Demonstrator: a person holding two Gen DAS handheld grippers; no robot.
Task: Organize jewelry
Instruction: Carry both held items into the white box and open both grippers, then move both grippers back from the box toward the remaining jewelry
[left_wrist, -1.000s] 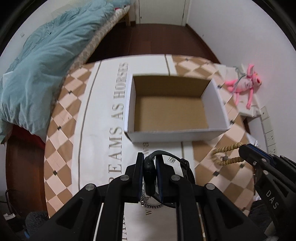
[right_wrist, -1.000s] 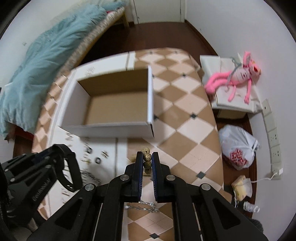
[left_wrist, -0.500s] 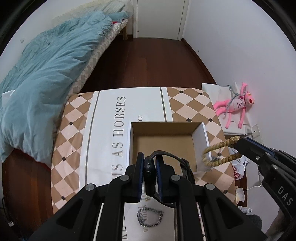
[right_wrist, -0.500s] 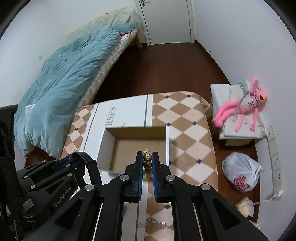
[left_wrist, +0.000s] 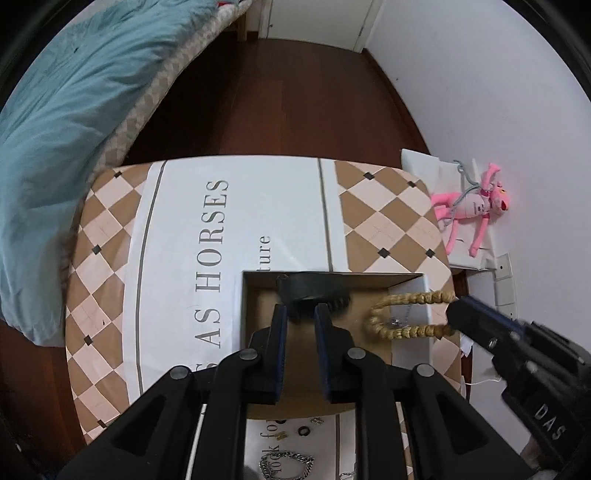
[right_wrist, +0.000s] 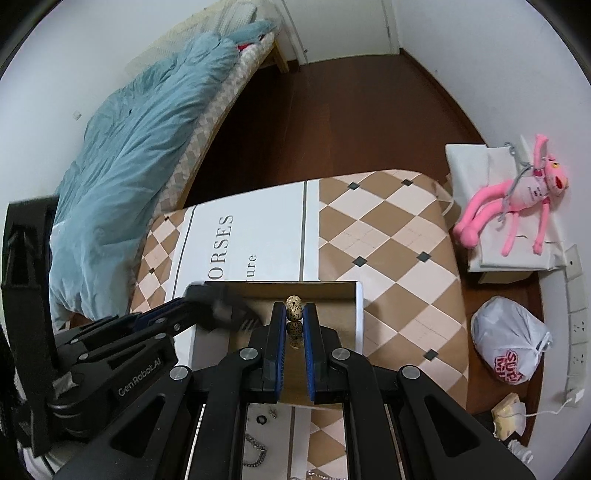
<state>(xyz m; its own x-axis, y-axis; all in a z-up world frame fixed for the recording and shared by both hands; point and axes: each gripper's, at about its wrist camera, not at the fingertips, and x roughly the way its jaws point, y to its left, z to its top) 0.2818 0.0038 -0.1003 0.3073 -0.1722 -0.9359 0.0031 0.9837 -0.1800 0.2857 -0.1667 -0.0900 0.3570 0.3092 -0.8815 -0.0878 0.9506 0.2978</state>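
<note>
The left claw (left_wrist: 300, 314) is wide over the box (left_wrist: 410, 354); a blurred black band (left_wrist: 314, 293) is below it. The right claw (right_wrist: 294, 321) pinches the bead bracelet (left_wrist: 402, 314) above the box edge; released there, the bracelet could fall on the surface (left_wrist: 388, 229).

Even indoor light, fisheye-warped edges

Beaded bracelet (left_wrist: 406, 314): tan loop, hanging over the open cardboard box (left_wrist: 410, 282).
Black item (left_wrist: 314, 291): blurred, inside the box.
Chain bracelet (left_wrist: 286, 463): silver, flat on the counter.
</note>
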